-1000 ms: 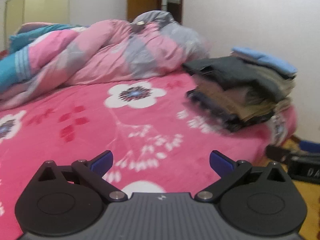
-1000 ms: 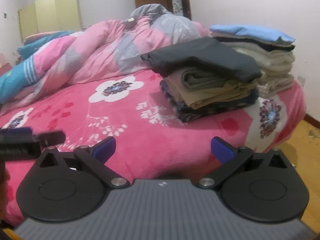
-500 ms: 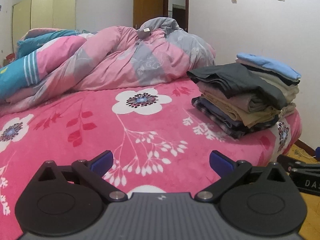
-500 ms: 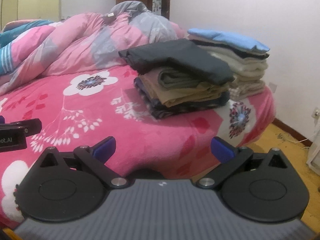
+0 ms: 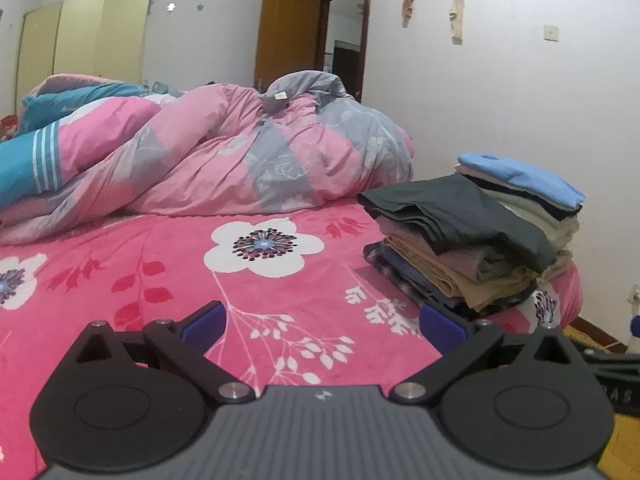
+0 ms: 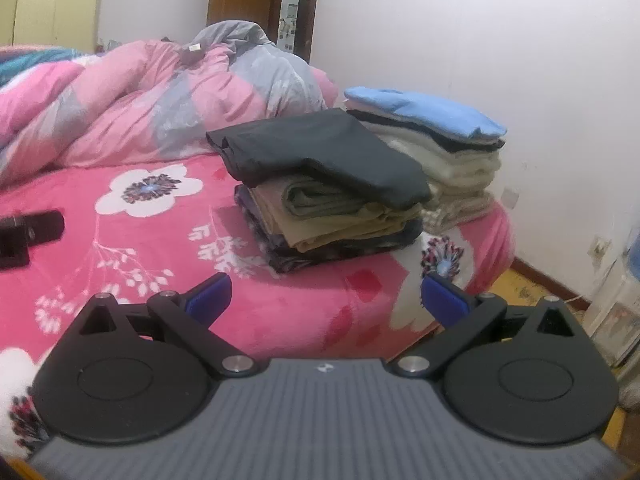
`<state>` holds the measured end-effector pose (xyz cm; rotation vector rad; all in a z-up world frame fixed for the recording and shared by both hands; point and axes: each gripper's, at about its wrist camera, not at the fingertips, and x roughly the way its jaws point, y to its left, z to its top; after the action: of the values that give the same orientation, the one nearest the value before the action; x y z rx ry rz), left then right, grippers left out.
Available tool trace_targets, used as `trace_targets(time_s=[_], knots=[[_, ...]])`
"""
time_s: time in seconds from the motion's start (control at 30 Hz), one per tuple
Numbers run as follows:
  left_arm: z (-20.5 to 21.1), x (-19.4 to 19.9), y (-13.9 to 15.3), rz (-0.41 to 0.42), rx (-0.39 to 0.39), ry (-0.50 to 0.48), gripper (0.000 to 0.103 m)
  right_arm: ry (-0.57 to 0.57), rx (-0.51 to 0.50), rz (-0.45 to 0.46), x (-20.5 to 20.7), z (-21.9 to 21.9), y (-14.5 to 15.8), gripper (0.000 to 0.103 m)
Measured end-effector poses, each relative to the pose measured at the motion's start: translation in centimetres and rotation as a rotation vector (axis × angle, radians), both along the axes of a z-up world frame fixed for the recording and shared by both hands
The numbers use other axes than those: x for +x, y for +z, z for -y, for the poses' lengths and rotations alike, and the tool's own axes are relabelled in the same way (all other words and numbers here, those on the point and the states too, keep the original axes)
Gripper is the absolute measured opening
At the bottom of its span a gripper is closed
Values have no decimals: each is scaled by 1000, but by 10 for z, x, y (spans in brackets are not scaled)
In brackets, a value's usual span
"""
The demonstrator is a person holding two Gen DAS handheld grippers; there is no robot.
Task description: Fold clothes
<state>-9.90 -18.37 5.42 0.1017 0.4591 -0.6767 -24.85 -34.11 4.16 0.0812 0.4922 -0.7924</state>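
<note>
Two handheld grippers hover at the foot of a bed, both spread wide and holding nothing. In the left wrist view, the left gripper (image 5: 322,326) shows its blue-tipped fingers (image 5: 203,322) far apart over the pink flowered blanket (image 5: 168,280), with no cloth between them. In the right wrist view, the right gripper (image 6: 326,300) is just as wide open, its fingers (image 6: 444,300) empty above the blanket's edge (image 6: 320,312) where the bed drops toward the yellow floor (image 6: 532,284). Part of the left gripper's black body appears at the far left of that view, over the blanket.

Ahead of the right gripper, slightly left of its centre line, sits a pile of folded clothes (image 6: 332,200) on the blanket: a dark grey garment (image 6: 320,152) on top, olive and tan pieces under it, dark patterned fabric at the bottom. From the left gripper the same pile (image 5: 452,244) lies ahead and to the right. Just behind it, touching or nearly so, stands a second pile (image 6: 440,156) of cream and white items topped by a blue garment (image 6: 424,112), near the bed's corner by the white wall (image 6: 520,60).

Farther back, a crumpled pink and grey quilt (image 5: 248,160) stretches across the bed. Beyond it are a brown door (image 5: 286,36), standing open, and pale yellow wardrobes (image 5: 80,36).
</note>
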Motion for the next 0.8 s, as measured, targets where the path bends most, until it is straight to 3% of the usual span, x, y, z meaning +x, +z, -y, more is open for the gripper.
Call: trace_targets(time_s=[0.8], knots=[[13,13,-18,-102,62,-66,103,-8,46,-24,13,-10,-2,102]])
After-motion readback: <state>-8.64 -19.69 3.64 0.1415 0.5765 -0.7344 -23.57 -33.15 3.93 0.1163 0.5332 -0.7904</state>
